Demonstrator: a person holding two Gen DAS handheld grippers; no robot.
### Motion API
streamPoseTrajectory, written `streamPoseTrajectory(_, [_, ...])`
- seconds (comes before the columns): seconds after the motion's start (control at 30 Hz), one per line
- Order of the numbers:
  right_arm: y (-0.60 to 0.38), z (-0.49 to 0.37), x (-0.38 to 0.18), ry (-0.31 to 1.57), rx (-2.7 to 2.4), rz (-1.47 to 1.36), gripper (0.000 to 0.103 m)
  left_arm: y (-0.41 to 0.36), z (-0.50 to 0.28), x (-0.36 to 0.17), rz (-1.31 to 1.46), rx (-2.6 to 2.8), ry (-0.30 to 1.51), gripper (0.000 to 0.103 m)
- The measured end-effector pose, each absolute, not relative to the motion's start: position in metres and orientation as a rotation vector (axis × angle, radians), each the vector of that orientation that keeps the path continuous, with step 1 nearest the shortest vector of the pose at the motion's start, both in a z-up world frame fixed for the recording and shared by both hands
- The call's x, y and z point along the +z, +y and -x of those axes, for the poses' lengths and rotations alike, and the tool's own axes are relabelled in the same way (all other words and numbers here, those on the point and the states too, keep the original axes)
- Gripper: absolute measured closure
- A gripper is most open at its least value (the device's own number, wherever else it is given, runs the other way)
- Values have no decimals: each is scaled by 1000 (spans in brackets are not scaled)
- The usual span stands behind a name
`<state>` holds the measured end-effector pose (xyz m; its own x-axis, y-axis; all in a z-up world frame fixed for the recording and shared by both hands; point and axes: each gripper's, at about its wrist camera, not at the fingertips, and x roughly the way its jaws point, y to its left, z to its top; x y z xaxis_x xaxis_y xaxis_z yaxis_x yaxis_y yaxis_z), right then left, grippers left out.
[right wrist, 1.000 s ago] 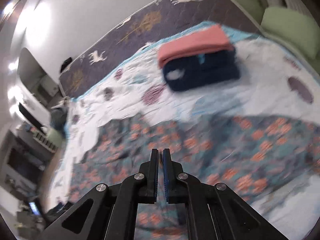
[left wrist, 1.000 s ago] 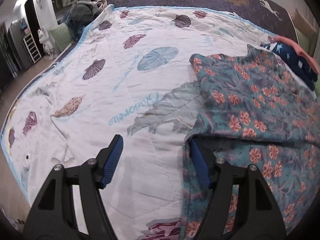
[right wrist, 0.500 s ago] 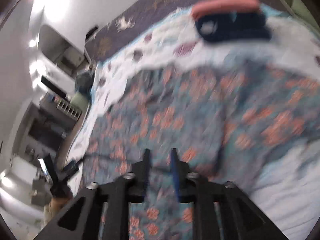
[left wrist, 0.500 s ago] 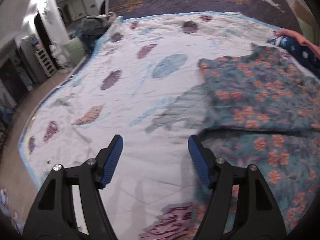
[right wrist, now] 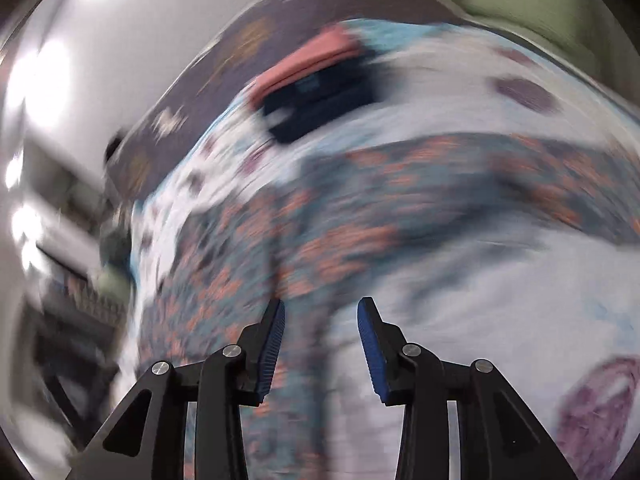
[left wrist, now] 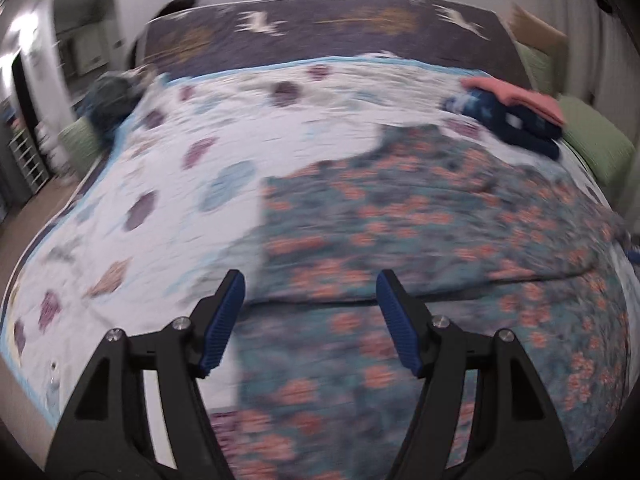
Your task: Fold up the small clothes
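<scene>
Garment: a teal cloth with orange flowers lay spread on the bed, right of the middle in the left wrist view, with one layer folded over another along a crease running across it; in the right wrist view the same cloth was heavily blurred.
Left tool: the left tool hung over the near part of the flowered cloth, its blue pads spread wide with nothing between them.
Right tool: the right tool stood over the cloth's edge, where it met the quilt, its blue pads parted with nothing between them; whether it touched the fabric could not be told through the blur.
Bedding: a white quilt with purple and blue shell shapes lay under the cloth, over a dark cover with white deer at the far end.
Stack: a folded pile, navy below and pink on top, sat on the quilt beyond the flowered cloth, apart from it.
Pillow: a green pillow lay just beside the pile, at the bed's right edge.
</scene>
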<state>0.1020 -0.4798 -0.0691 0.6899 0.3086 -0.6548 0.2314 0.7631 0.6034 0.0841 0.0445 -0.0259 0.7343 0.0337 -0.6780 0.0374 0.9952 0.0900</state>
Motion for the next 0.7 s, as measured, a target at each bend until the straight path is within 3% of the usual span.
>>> streamPoseTrajectory(0.2, [-592,-55,-110,741,-235,-1093,59,-9,-91,-35,-166,-101,774,34])
streamPoseTrajectory(0.33, [-638,-38,-137,722,-379,-1228,52,-20,-95,-36,-139,-112,775,34])
streamPoseTrajectory(0.57, [-678,-58,-159,606,-525,-1325,51,-29,-101,-40,-145,-99,797,34])
streamPoseTrajectory(0.6, [-684,-60,-160,593,-546,-1317,55,-29,-102,-39,-145,-101,799,34])
streamPoseTrajectory(0.63, [-690,-59,-160,583,-554,-1302,86,-29,-102,-39,-143,-103,801,34])
streamPoseTrajectory(0.67, [-689,-66,-157,571,-521,-1292,97,-29,-104,-39,-137,-105,804,34])
streamPoseTrajectory(0.7, [-687,-72,-149,545,-478,-1295,98,-29,-106,-40,-131,-106,806,34])
